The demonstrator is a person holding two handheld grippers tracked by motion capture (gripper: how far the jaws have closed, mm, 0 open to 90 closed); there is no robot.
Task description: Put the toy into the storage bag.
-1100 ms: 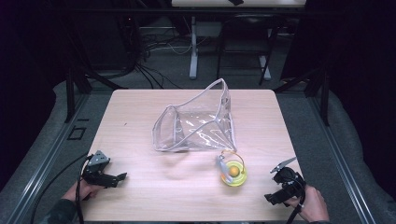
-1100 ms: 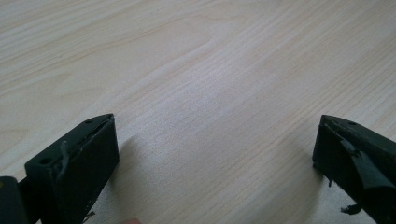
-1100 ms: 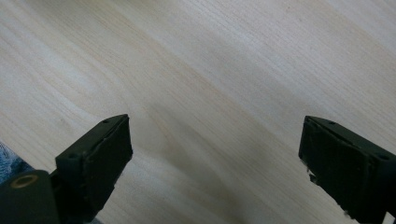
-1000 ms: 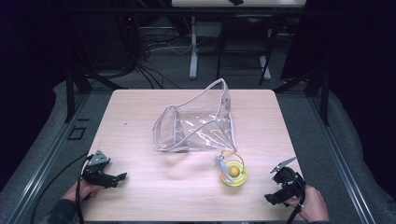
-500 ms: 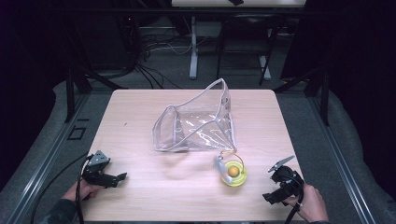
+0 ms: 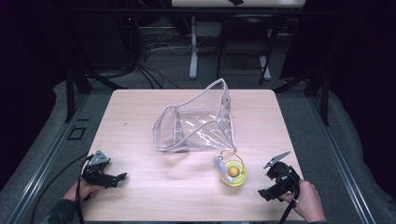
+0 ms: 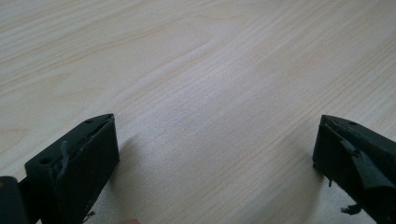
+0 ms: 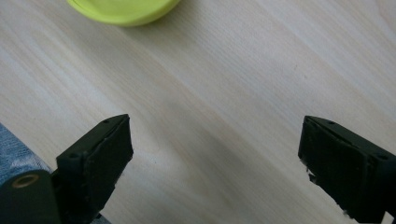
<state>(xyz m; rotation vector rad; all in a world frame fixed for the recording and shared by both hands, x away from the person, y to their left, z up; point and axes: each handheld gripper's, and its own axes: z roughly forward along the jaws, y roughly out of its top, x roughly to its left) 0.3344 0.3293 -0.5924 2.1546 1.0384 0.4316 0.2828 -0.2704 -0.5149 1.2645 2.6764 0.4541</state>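
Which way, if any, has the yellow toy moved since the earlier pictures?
No. The yellow toy lies at the same spot below the clear bag's near right corner.

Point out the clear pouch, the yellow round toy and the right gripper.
clear pouch (image 6: pixel 198 126), high view, on its transparent side panel.
yellow round toy (image 6: pixel 232 173), high view, on its orange centre.
right gripper (image 6: pixel 267 179), high view, midway between its open fingers.

No legible text anywhere.
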